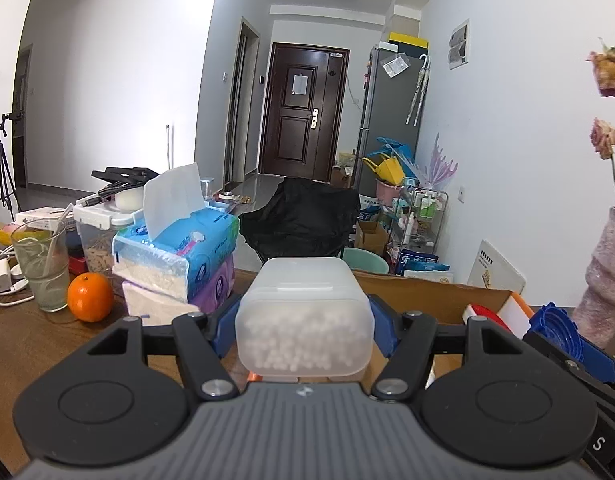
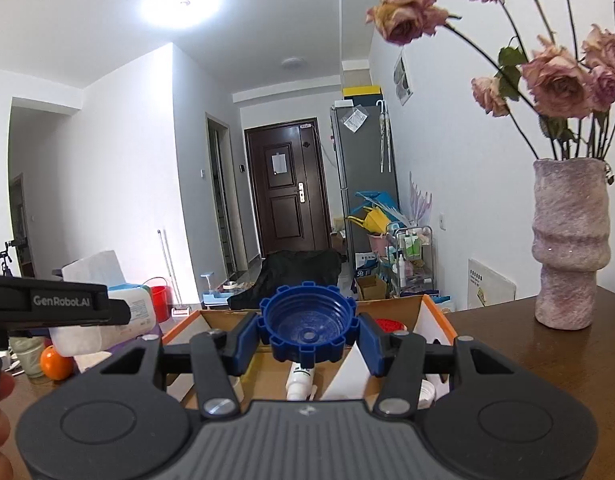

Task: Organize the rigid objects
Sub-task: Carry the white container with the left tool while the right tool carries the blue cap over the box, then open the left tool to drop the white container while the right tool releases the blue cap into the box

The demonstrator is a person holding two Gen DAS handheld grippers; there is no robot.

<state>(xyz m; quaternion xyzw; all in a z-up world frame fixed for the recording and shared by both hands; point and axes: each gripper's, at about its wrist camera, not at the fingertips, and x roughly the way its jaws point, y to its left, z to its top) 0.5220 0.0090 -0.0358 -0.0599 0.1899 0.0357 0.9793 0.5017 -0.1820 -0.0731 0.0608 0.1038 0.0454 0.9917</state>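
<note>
Frosted plastic fills the left gripper [image 1: 303,320]: its blue pads are pressed to both sides of a translucent box [image 1: 303,316] of small white beads, carried above the table. The right gripper [image 2: 307,330] is clamped, narrower, on a blue notched cap [image 2: 307,330], hollow side facing the camera. Both loads seem mid-carry; just beyond and below the jaws stands the cardboard box [image 2: 435,314], already holding a white tube [image 2: 301,380]. Next comes lowering each piece into it and then letting go.
</note>
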